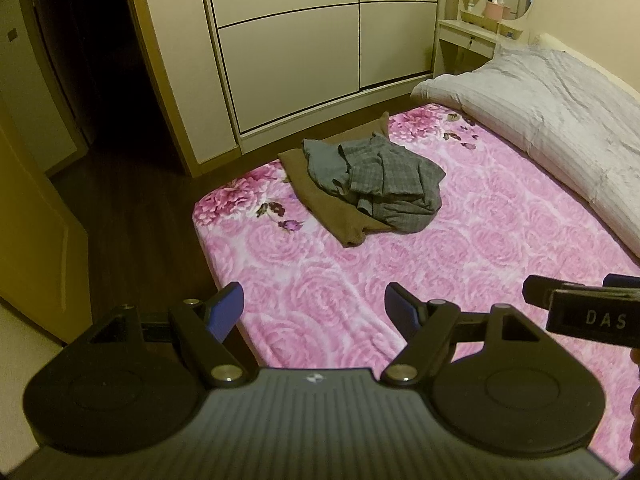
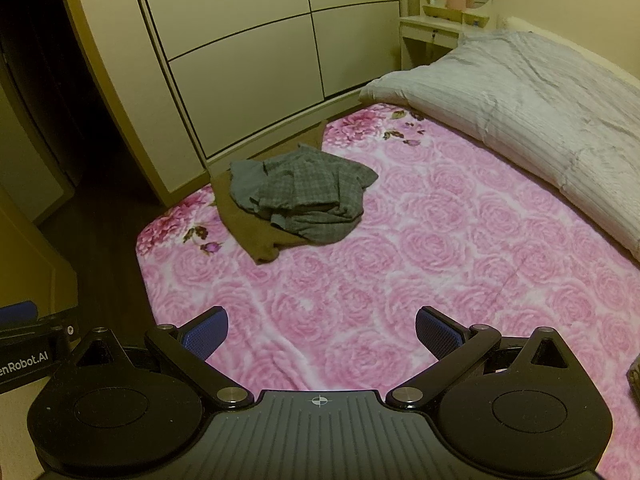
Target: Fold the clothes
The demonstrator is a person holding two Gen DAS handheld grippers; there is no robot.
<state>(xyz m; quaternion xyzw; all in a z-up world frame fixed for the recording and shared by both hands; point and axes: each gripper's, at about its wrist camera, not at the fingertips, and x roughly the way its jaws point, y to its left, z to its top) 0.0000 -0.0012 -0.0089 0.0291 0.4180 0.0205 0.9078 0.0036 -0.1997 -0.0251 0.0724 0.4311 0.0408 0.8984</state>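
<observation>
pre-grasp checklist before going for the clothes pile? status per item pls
1. Left hand-held gripper open, empty: ok.
2. Right hand-held gripper open, empty: ok.
3. Grey checked garment on top of the pile, reachable from above: ok.
4. Brown garment free to lift: not ok, pinned under the grey one.
5. Bare pink blanket beside the pile for folding: ok.
6. Grey garment's collar or hem located: cannot tell, crumpled.

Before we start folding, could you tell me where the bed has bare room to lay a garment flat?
The pink blanket is bare between the clothes pile and the striped duvet, and down to both open grippers, right and left. The pile crowds the edge near the wardrobe.
</observation>
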